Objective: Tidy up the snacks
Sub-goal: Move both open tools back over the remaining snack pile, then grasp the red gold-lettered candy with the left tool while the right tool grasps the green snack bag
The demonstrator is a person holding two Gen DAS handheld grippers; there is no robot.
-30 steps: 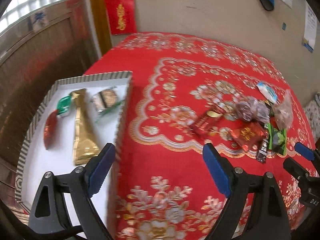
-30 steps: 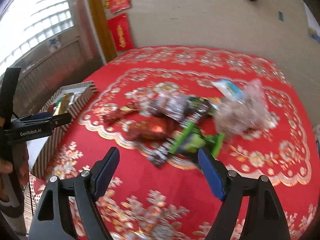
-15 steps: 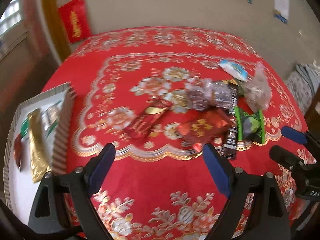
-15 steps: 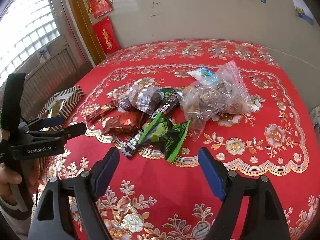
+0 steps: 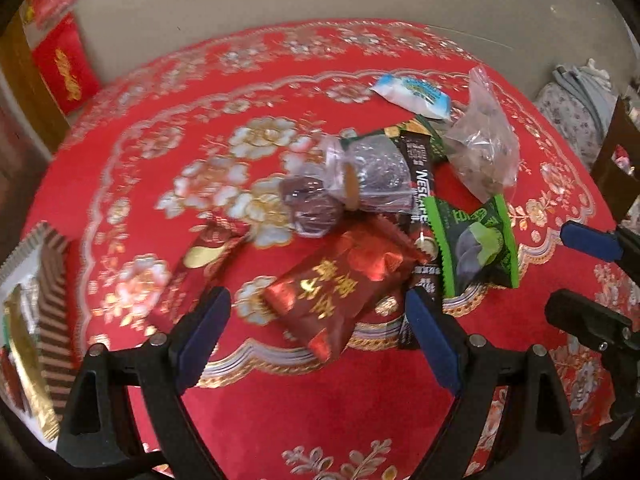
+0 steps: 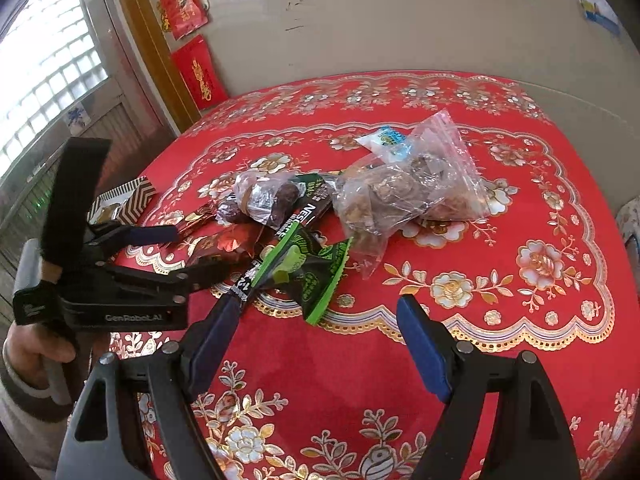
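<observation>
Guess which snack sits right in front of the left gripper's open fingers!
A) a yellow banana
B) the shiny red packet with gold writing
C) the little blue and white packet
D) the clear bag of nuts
B: in the left wrist view the red packet with gold writing lies just ahead of the open, empty left gripper, between its blue pads.

Looks like a home, living or dining room. Round worktop under a red floral festive cloth, red paper decorations stuck on a plain beige wall, glass-block window at left, bundled fabric beside the worktop.
</observation>
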